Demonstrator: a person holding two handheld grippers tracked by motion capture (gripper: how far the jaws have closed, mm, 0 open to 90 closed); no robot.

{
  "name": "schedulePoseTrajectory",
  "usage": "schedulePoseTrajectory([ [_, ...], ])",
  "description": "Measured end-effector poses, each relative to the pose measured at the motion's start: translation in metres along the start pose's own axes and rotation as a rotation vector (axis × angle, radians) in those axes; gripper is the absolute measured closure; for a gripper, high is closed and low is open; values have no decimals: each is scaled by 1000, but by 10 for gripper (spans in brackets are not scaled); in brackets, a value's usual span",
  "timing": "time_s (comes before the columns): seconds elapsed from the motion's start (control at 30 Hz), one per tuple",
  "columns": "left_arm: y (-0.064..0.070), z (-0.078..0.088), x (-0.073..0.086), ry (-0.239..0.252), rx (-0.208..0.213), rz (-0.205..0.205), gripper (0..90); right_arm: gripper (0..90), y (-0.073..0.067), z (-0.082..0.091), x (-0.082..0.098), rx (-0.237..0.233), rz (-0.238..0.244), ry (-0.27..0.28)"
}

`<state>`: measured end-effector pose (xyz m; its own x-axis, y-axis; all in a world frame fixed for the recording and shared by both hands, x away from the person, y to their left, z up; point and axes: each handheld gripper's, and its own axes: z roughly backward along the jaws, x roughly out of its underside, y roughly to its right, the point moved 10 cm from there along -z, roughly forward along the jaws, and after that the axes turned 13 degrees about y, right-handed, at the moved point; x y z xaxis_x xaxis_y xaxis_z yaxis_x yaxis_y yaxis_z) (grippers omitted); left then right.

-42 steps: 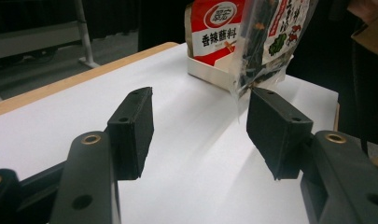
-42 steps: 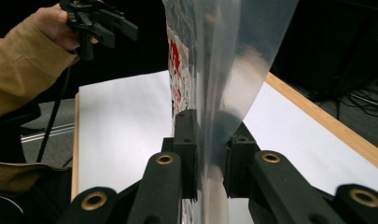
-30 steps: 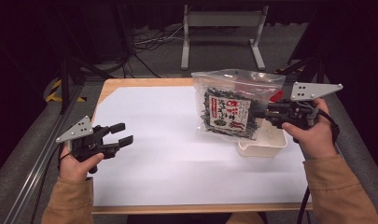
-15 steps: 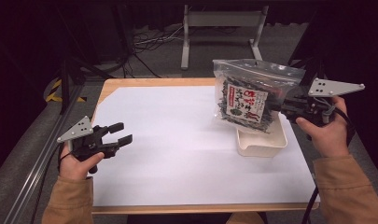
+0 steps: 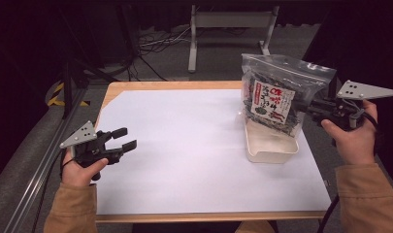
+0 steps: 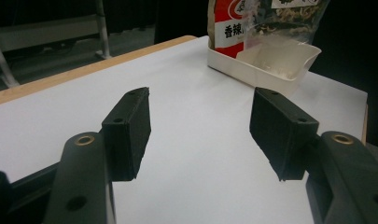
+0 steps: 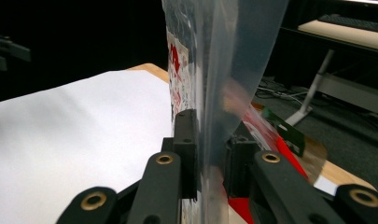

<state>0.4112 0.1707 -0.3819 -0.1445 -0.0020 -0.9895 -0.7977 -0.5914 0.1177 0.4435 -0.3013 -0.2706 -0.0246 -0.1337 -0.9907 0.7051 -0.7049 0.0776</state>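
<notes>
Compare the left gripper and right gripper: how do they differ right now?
The left gripper has its jaws apart with nothing between them; the right gripper has its jaws clamped on the clear snack bag. The left gripper hovers low over the white table sheet; the right gripper holds the bag up above the white tray. Both are black, hand-held, and carry a grey three-cornered plate.

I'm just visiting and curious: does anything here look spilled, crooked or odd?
Nothing spilled. The clear bag hangs tilted, pinched by the right gripper above the white tray, which sits askew near the table's right edge.
</notes>
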Motion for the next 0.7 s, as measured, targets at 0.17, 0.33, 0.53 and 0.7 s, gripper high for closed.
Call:
schedulePoseTrajectory([
  [0.17, -1, 0, 0, 1, 0, -7, 394, 781, 7, 5, 4, 46, -26, -1],
  [0.33, -1, 0, 0, -2, -1, -7, 394, 781, 11, 5, 13, 105, -71, -21],
  [0.53, -1, 0, 0, -1, -3, -4, 394, 781, 13, 1, 27, 162, -120, -50],
  [0.7, 0, 0, 0, -2, -2, -2, 394, 781, 14, -1, 36, 187, -132, -62],
])
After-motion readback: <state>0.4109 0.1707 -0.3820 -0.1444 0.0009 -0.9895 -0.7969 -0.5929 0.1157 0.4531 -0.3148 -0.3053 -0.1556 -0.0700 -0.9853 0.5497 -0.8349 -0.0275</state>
